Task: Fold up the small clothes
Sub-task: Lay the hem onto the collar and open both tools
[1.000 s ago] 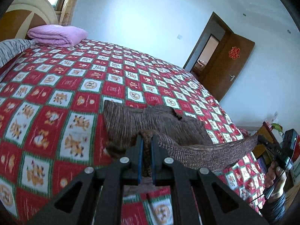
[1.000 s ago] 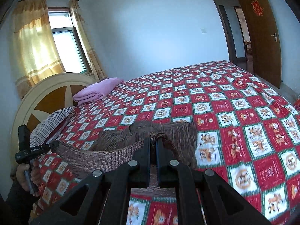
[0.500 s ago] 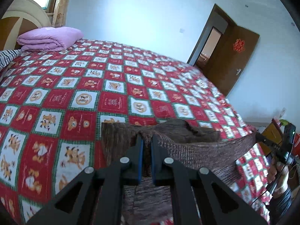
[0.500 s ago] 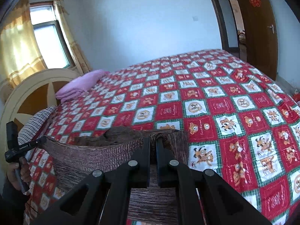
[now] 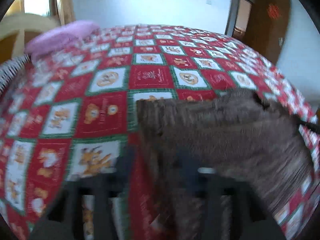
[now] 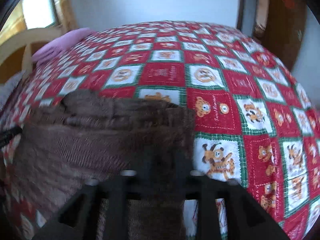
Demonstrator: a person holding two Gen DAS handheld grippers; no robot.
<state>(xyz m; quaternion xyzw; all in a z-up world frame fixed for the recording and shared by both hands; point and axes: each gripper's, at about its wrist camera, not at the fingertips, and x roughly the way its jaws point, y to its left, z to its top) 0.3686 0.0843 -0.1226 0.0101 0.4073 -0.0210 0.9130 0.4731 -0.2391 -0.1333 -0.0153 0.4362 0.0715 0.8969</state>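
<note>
Lying on the red, white and green checked bedspread (image 5: 112, 112) near its close edge, a brown ribbed knit garment (image 5: 220, 124) is seen spread out, with a raised fold along its far side and a straight edge at its left in the left wrist view. In the right wrist view the same garment (image 6: 104, 132) is seen filling the lower left, its right edge ending beside a white square with an orange bear. The left gripper (image 5: 158, 170) is shown heavily blurred; its fingers appear spread apart, one over the bedspread and one over the cloth. The right gripper (image 6: 163, 166) is likewise blurred, with brown cloth between its fingers, and whether it is clamped cannot be told. A folded pink blanket (image 5: 62, 36) is seen at the head of the bed, beside a rounded cream headboard (image 6: 30, 44). A brown door (image 5: 262, 26) is visible beyond.
</note>
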